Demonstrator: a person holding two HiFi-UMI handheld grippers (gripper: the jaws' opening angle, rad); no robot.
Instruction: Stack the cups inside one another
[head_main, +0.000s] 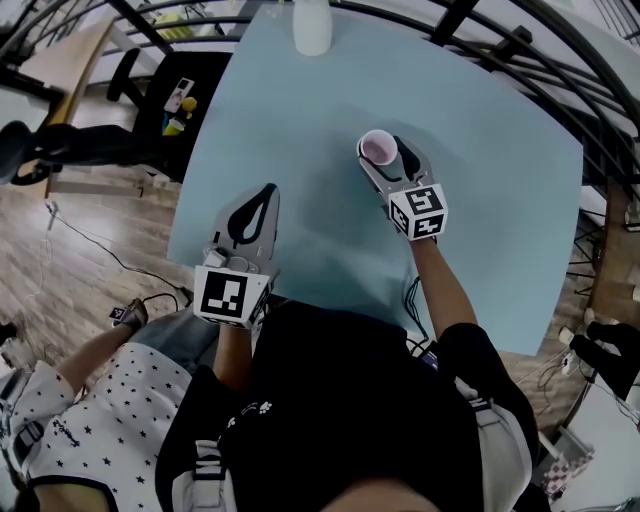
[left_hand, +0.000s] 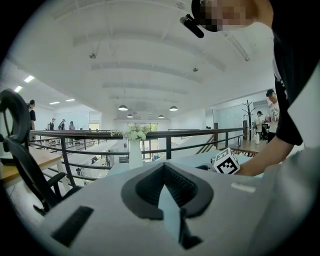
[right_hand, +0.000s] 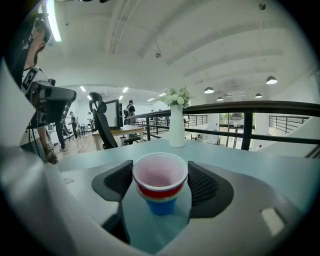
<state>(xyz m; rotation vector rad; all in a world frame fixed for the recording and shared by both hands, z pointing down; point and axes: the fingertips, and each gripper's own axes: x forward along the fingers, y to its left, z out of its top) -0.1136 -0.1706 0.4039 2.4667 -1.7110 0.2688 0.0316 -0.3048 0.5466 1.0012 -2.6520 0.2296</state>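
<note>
A nested stack of cups (right_hand: 161, 196) sits between my right gripper's (right_hand: 160, 172) pads: a cup with a white rim and pink inside on top, red and yellow bands below it, a blue cup at the bottom. Both pads touch the top rim, so the right gripper is shut on the stack. From the head view the stack (head_main: 377, 148) is at the right gripper's (head_main: 381, 150) tips, over the middle of the light blue table (head_main: 480, 200). My left gripper (head_main: 266, 195) hovers nearer the front edge, its tips together and nothing between them (left_hand: 163, 165).
A white vase (head_main: 311, 25) with flowers (right_hand: 176, 97) stands at the table's far edge, in front of a black railing (left_hand: 170, 134). An office chair (right_hand: 102, 125) and desk are off to the left. Someone in a dotted shirt (head_main: 90, 410) sits at my lower left.
</note>
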